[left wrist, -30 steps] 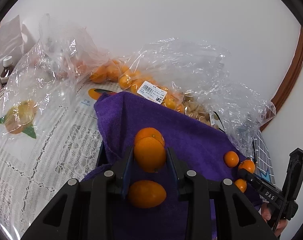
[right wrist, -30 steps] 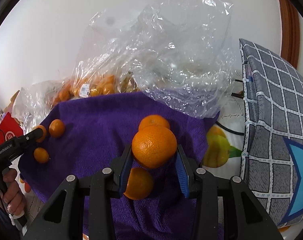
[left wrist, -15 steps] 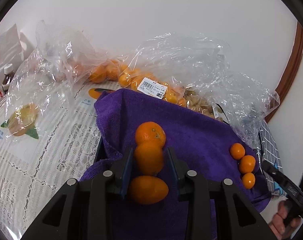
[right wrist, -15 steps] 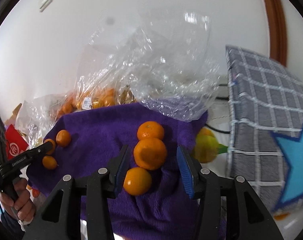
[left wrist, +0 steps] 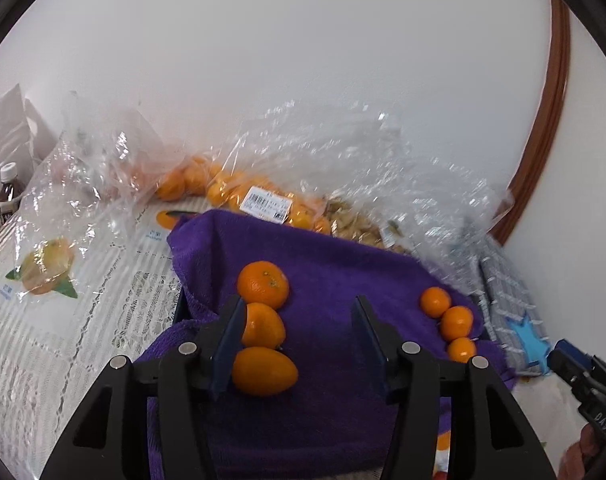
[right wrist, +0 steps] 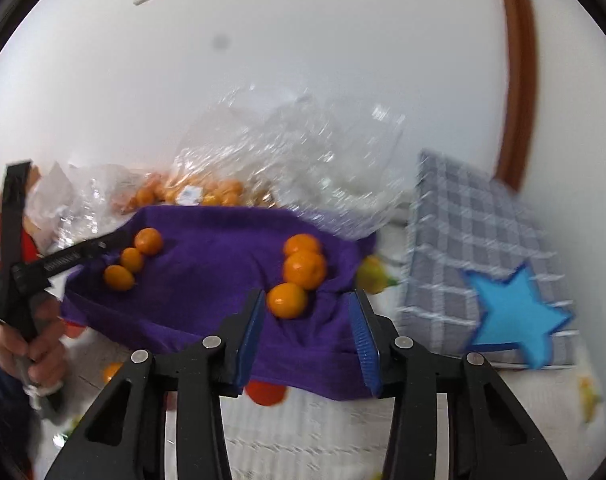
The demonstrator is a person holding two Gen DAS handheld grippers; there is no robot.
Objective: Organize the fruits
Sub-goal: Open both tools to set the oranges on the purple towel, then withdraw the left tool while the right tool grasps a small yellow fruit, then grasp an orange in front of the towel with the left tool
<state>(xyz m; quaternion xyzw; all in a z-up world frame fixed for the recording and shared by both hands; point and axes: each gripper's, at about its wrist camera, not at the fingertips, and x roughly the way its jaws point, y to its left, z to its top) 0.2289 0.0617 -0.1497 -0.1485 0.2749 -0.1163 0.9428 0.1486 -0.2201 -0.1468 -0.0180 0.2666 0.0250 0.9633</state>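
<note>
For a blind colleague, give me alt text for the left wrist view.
Black tongs, jaws opening and gripping nothing, point at a purple towel holding two rows of three oranges, one at left, one at right. Behind lie clear plastic bags of fruit against a white wall.

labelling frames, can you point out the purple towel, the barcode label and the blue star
purple towel (left wrist: pixel 343 276): left wrist view, bare middle of cloth
barcode label (left wrist: pixel 265 204): left wrist view, centre of white sticker
blue star (right wrist: pixel 517 316): right wrist view, star's centre
</note>
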